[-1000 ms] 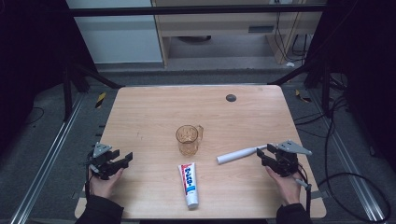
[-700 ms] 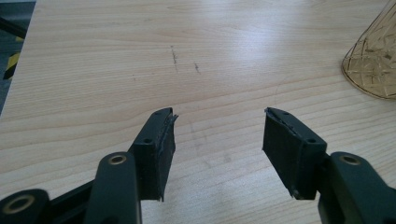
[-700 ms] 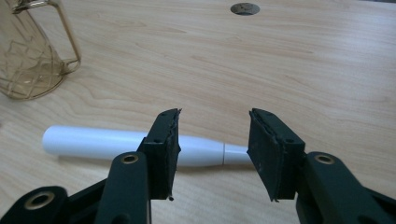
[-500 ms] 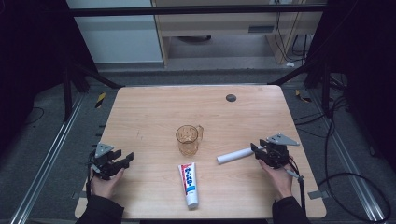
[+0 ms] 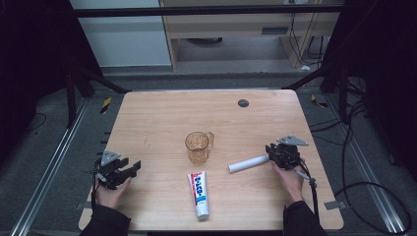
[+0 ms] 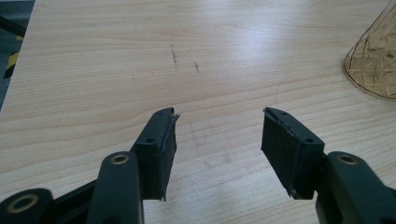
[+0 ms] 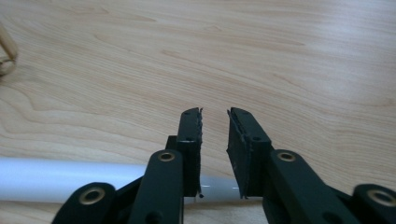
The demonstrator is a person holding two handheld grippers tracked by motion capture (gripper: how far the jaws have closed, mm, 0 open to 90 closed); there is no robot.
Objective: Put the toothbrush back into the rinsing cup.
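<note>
**Right gripper moves in over the white tube**

Compared with a second ago, the right gripper (image 5: 273,152) has slid in from the desk's right edge toward the middle, and it now sits right at the near end of the tube (image 5: 248,163). Its fingers (image 7: 190,140) have just been closing, and the gap is down to a narrow slot. In the right gripper view the tube (image 7: 60,179) lies crosswise low down at the base of the fingers, passing behind them, with a small piece showing in the gap. I can't tell whether the pads actually press on it; the tips still stand a little apart over bare wood. The tube itself has barely shifted and is still flat on the desk (image 5: 162,123), angled, right of the cup (image 5: 197,146).

The left gripper (image 5: 129,168) hasn't budged at the left front corner. Its fingers (image 6: 158,144) stand well apart, a touch narrower than before, with nothing between them but desk. The cup's edge (image 6: 373,60) peeks in at the far right of that view.

The toothpaste (image 5: 199,192) lies in front of the cup, same spot as before.
</note>
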